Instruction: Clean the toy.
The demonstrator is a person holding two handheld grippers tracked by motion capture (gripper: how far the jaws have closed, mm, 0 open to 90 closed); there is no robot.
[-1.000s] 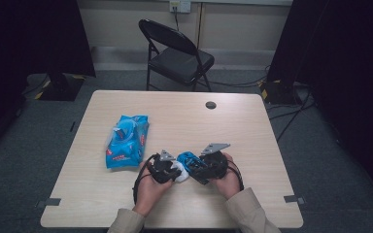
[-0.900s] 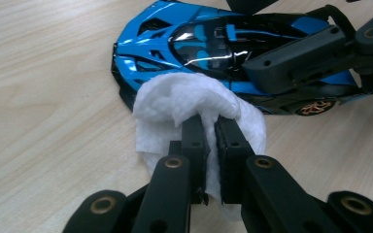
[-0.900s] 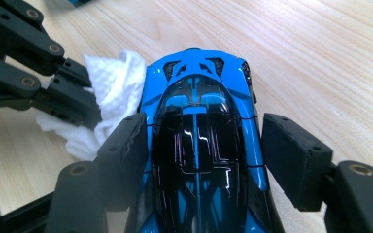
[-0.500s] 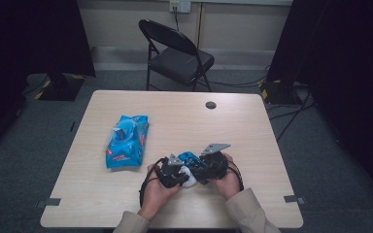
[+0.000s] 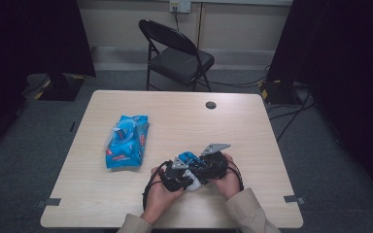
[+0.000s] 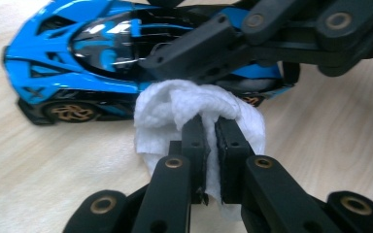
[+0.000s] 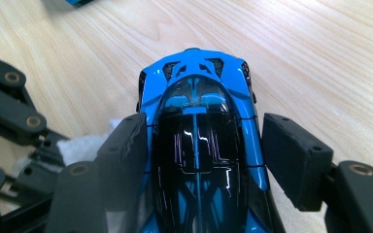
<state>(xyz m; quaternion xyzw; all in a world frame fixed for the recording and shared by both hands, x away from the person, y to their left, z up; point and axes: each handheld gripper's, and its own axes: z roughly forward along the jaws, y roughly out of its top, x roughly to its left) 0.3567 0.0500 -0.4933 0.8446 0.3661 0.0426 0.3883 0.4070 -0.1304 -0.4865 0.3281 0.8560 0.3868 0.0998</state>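
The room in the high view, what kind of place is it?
Probably a recording studio or lab room: black curtains hang at both sides, cables trail over grey carpet, and a lone folding chair faces the wooden table.

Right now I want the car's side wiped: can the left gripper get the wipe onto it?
Probably yes: the left gripper pinches the wipe right beside the blue car, held by the right gripper.

I work at a pale wood-grain desk [image 5: 252, 126] with a round black cable hole [image 5: 211, 105]. Beyond it stands a black folding chair [image 5: 177, 56] on grey carpet [image 5: 39, 126]. Dark curtains [image 5: 349, 73] flank a beige wall [image 5: 243, 22]; cables [image 5: 291, 102] trail across the floor.
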